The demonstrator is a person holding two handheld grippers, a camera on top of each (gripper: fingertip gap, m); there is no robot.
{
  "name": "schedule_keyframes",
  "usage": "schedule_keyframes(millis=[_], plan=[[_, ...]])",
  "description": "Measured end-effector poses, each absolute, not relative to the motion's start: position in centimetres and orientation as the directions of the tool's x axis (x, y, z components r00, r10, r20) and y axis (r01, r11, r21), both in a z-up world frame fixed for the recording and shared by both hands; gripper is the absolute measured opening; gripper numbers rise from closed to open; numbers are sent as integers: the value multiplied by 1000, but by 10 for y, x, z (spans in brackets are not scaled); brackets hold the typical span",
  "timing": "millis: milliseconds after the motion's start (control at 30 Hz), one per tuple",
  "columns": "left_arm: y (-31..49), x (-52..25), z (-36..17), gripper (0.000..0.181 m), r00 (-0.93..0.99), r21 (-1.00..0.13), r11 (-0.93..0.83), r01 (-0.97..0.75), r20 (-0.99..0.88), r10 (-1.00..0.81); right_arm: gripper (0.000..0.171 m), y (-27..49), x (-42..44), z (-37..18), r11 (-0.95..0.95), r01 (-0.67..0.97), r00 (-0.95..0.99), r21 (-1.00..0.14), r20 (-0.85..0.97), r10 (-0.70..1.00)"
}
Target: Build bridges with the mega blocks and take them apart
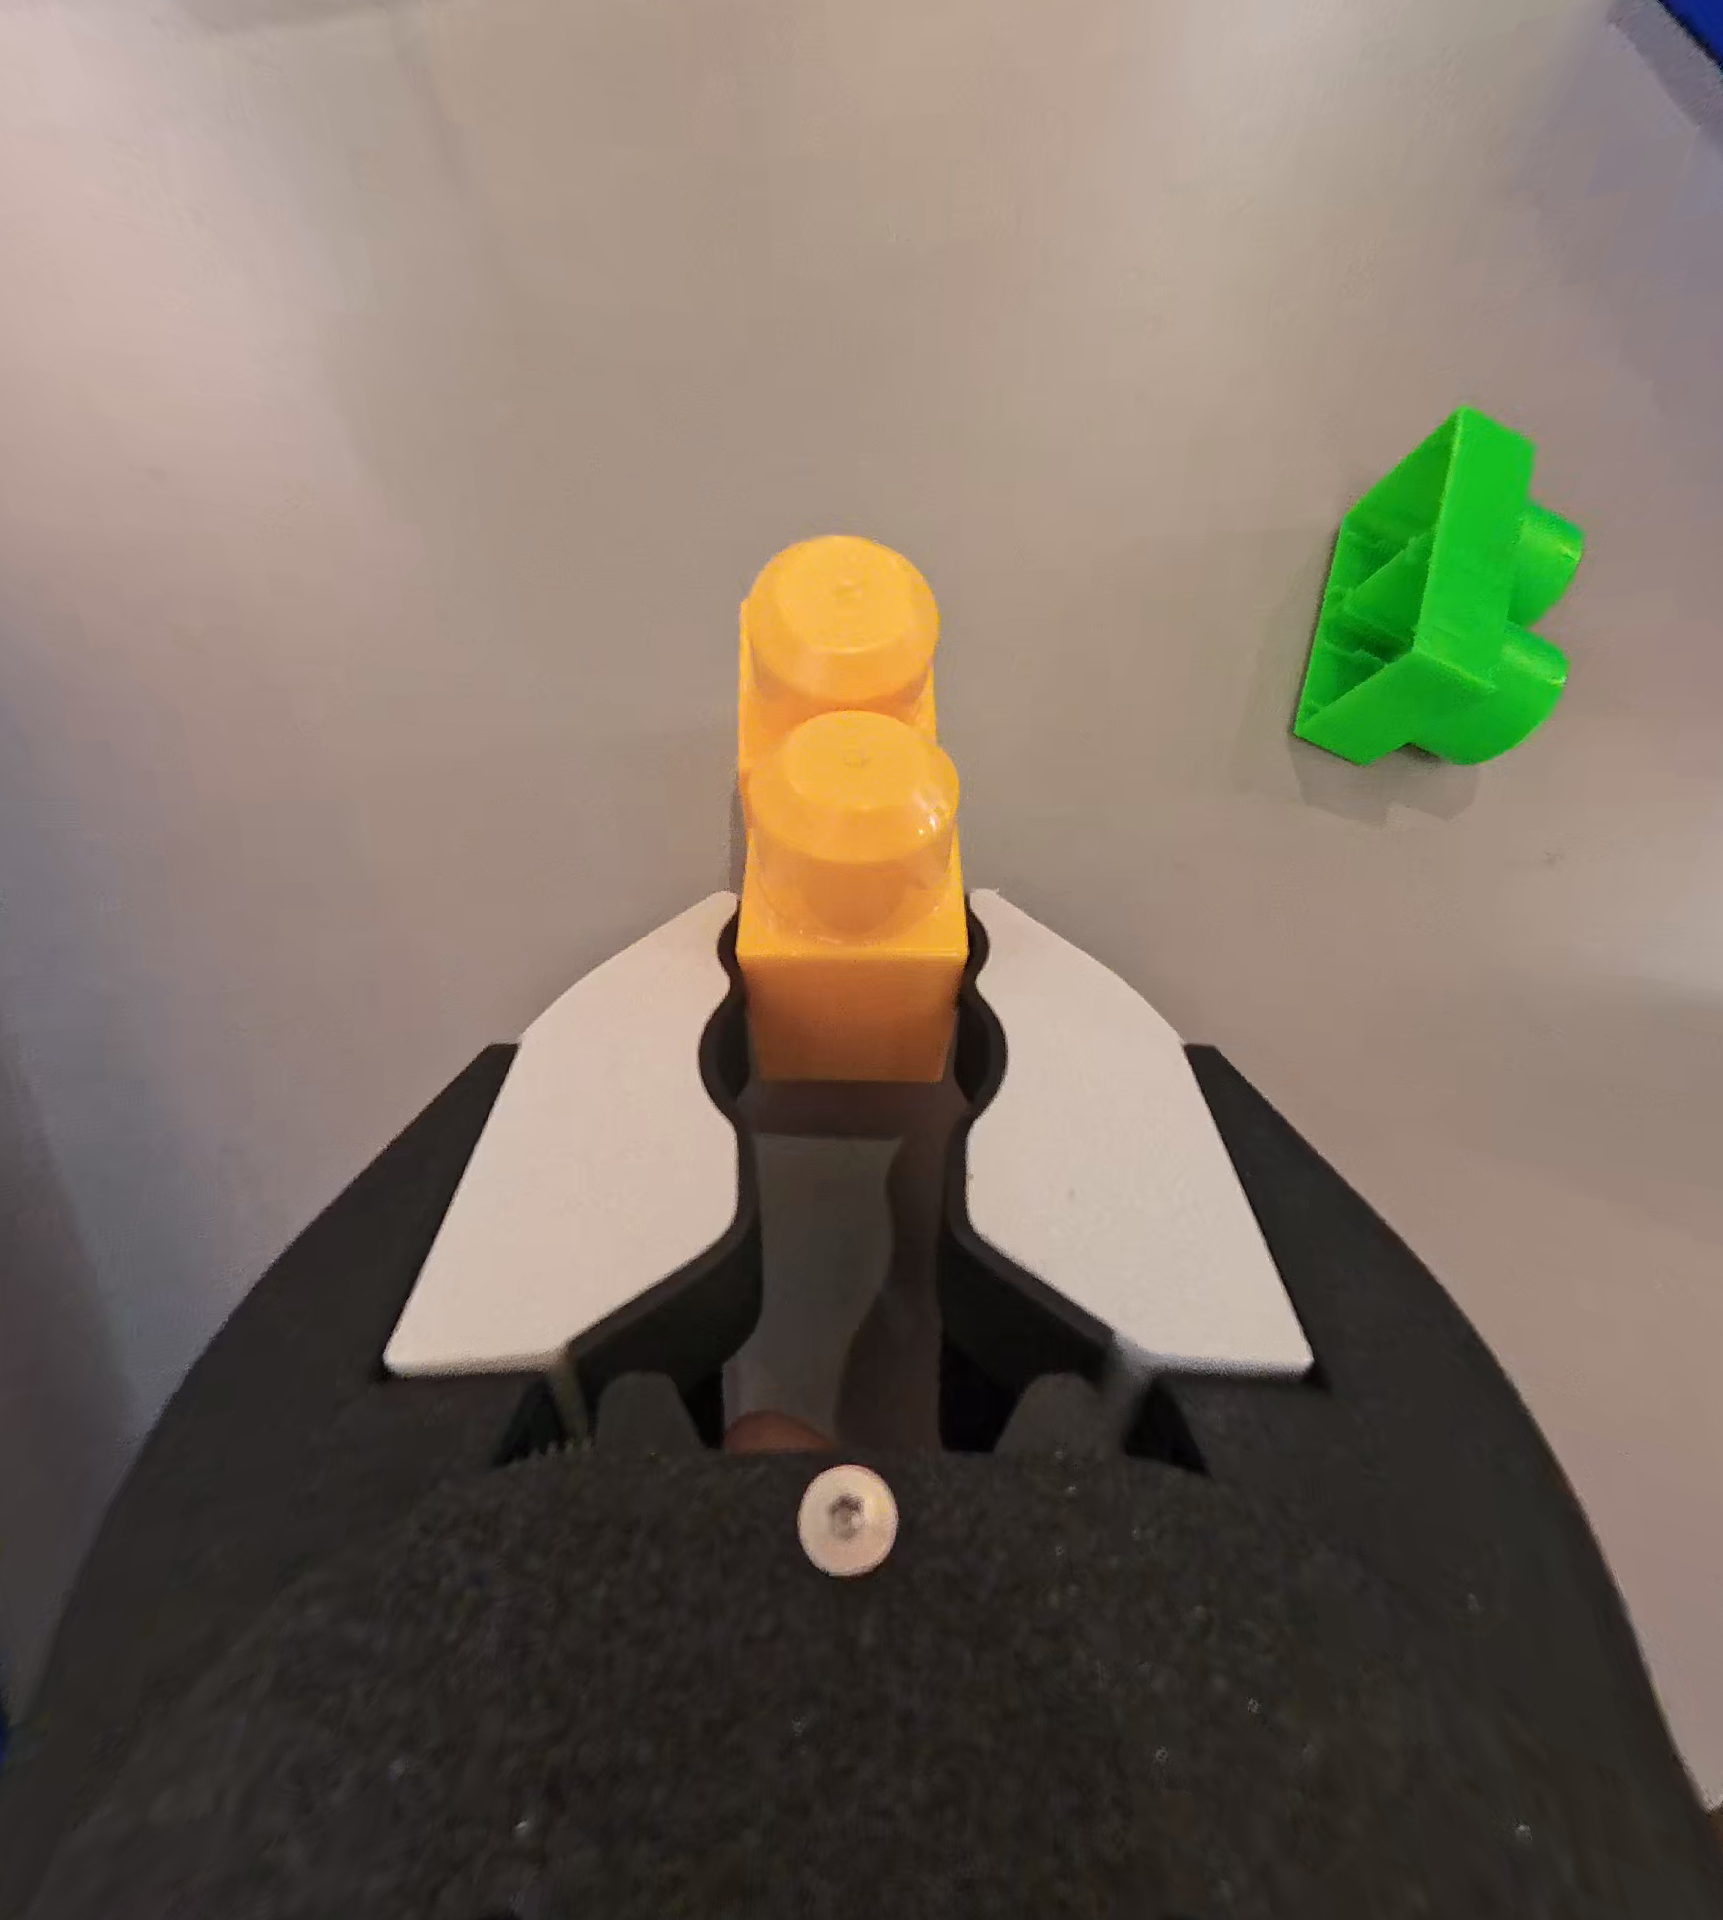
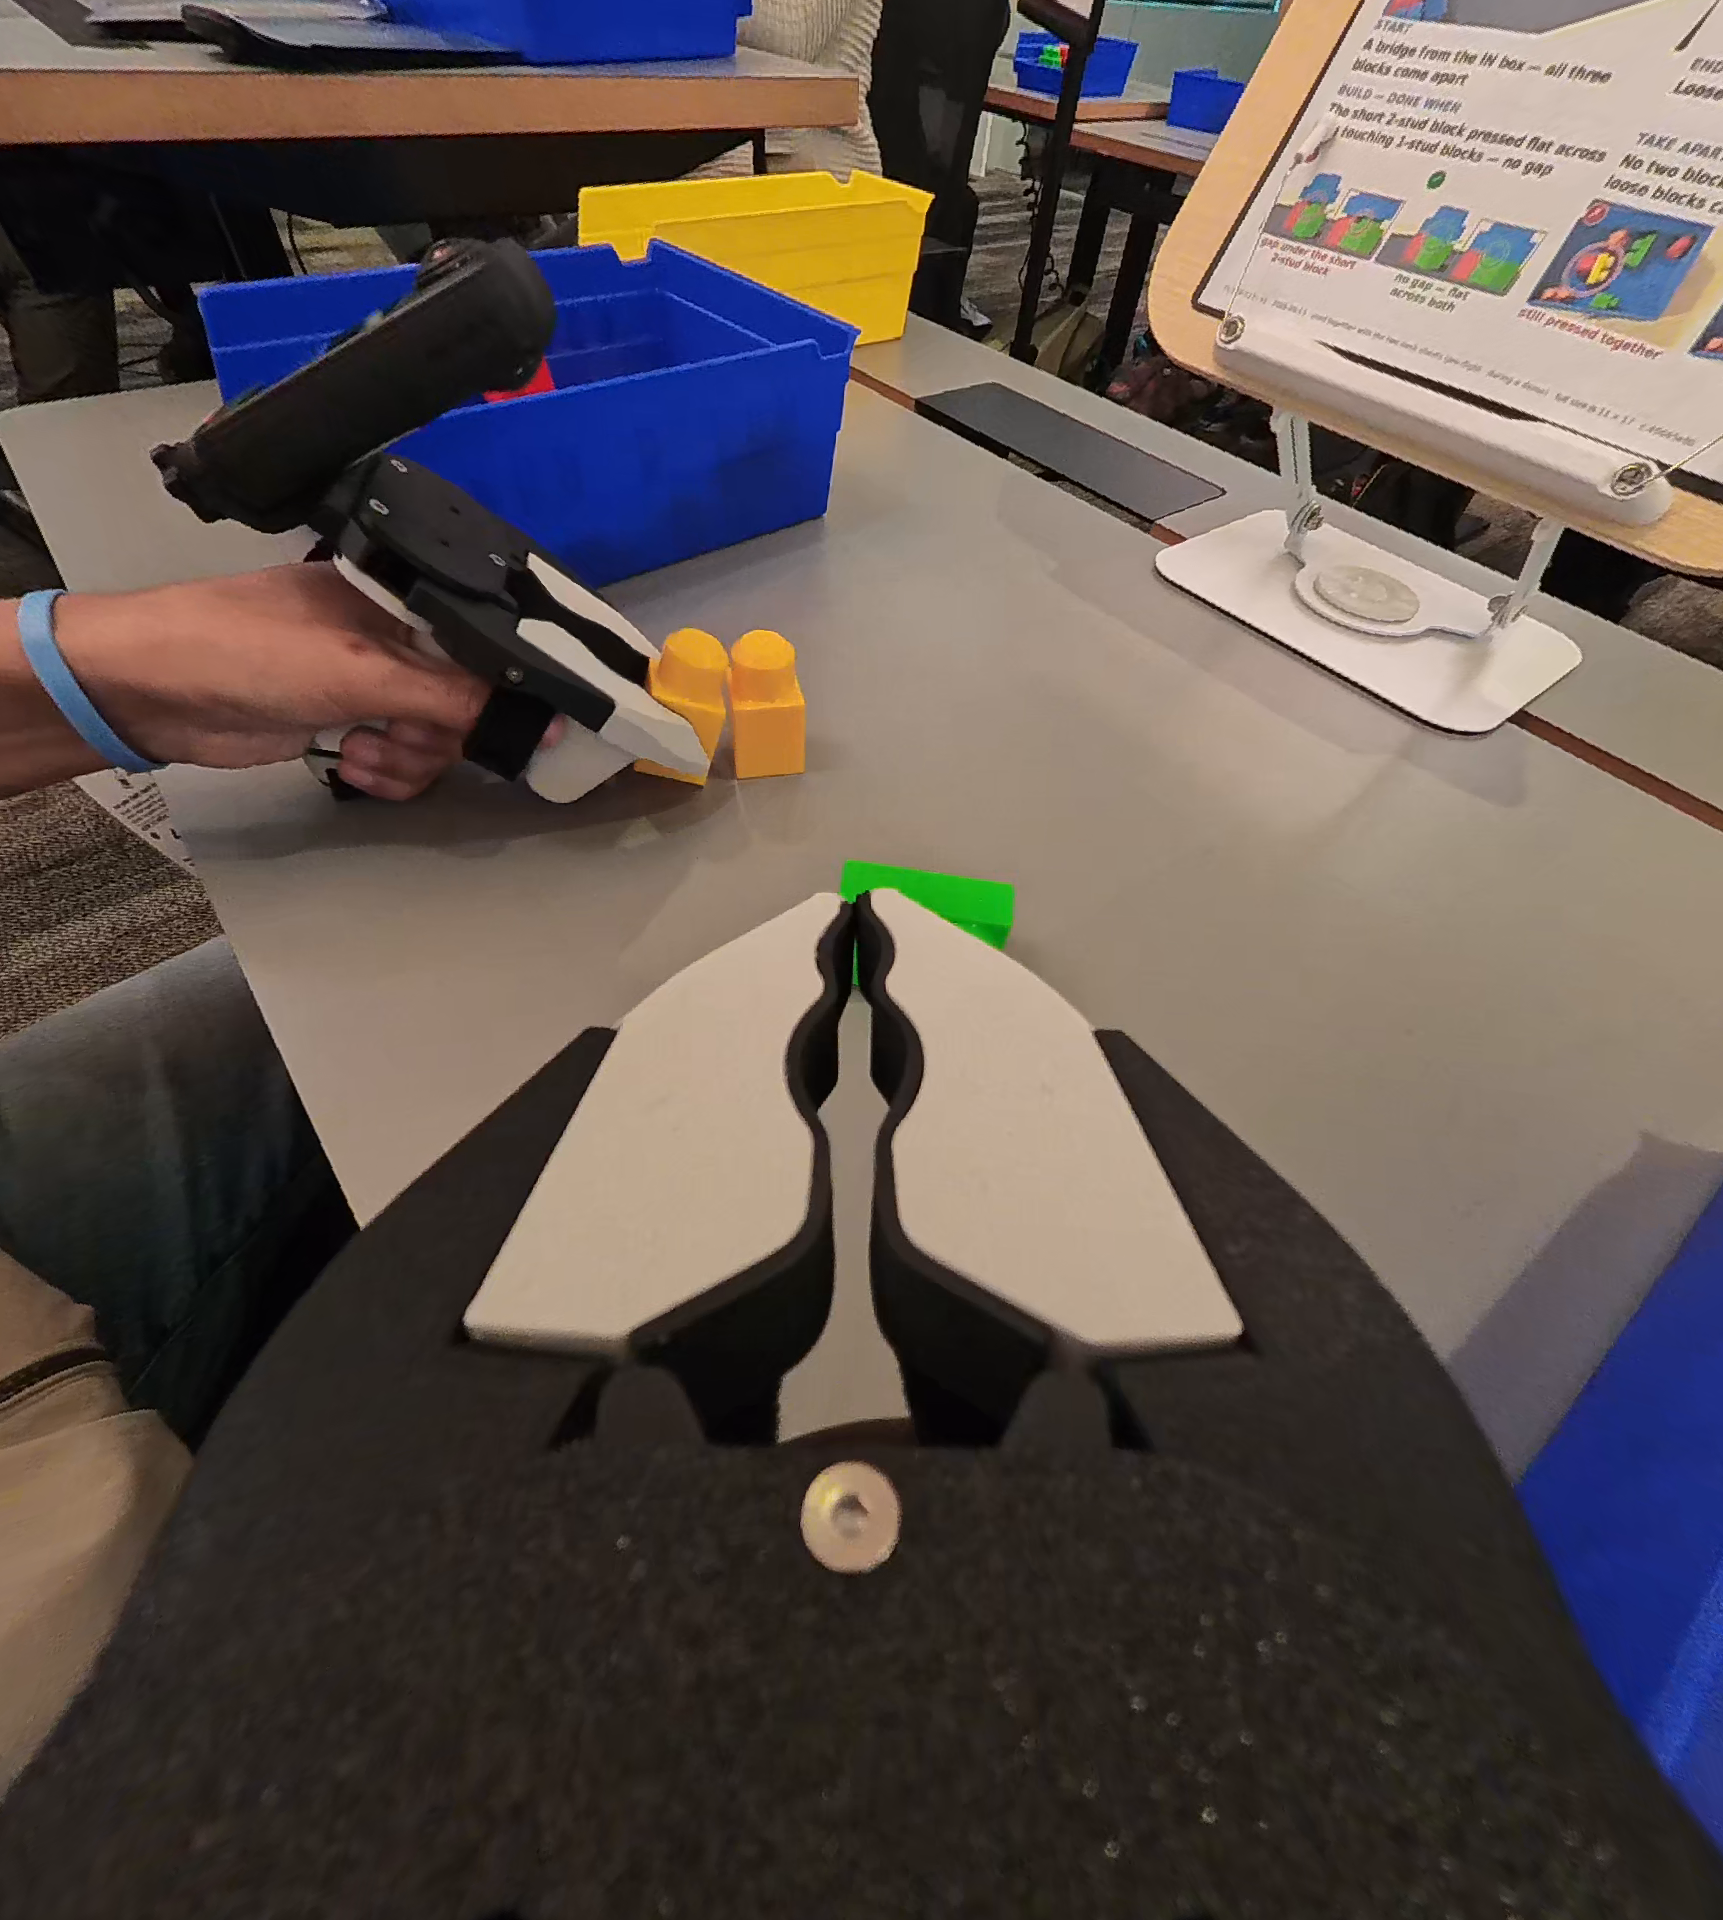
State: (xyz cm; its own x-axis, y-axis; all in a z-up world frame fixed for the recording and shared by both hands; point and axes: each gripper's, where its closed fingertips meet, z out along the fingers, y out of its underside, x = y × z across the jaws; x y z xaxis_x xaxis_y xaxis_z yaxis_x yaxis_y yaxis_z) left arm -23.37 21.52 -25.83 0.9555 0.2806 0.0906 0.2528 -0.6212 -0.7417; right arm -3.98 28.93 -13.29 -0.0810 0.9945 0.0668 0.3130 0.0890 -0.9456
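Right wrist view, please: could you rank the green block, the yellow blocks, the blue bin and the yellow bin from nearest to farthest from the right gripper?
1. Green block: just beyond the right gripper tips, partly hidden by them.
2. Yellow blocks: mid-table, ahead-left, held by the left gripper.
3. Blue bin: behind them, towards the far edge.
4. Yellow bin: behind the blue bin, farthest.

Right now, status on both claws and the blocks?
Left claw shut on near yellow block, second yellow block touching it. Right claw shut, empty. Green block on its side, loose. Nothing blocking.
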Motion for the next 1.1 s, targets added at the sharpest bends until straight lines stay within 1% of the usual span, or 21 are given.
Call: schedule_keyframes(millis=[67, 167, 367, 433, 600, 700, 900, 1033, 1100], plan=[[215, -234, -259, 36, 955, -737, -625, 257, 96, 279, 0, 289, -40, -132, 88, 311, -82, -946, 66, 994], [214, -229, -267, 39, 962, -697, -674, 245, 89, 257, 0, 288, -39, -131, 91, 311, -82, -946, 69, 994], [216, -231, -268, 43, 964, -694, -686, 219, 47, 260, 0, 286, -38, -130, 97, 313, -88, -945, 73, 993], [215, -232, -269, 49, 964, -692, -691, 210, 30, 264, 0, 286, -37, -129, 100, 313, -88, -945, 76, 993], [215, -237, -270, 48, 962, -687, -698, 202, 5, 274, 0, 284, -37, -128, 106, 314, -94, -944, 81, 992], [216, -242, -269, 48, 963, -690, -704, 168, -38, 268, 0, 284, -36, -128, 112, 314, -95, -943, 86, 992], [219, -240, -269, 48, 968, -690, -708, 150, -41, 246, 0, 284, -35, -127, 111, 313, -97, -943, 84, 992], [220, -237, -265, 52, 969, -705, -692, 154, -28, 244, 0, 284, -35, -129, 114, 319, -101, -941, 86, 991], [214, -235, -261, 61, 964, -722, -674, 158, -33, 262, 0, 283, -35, -128, 115, 316, -102, -942, 86, 991]])
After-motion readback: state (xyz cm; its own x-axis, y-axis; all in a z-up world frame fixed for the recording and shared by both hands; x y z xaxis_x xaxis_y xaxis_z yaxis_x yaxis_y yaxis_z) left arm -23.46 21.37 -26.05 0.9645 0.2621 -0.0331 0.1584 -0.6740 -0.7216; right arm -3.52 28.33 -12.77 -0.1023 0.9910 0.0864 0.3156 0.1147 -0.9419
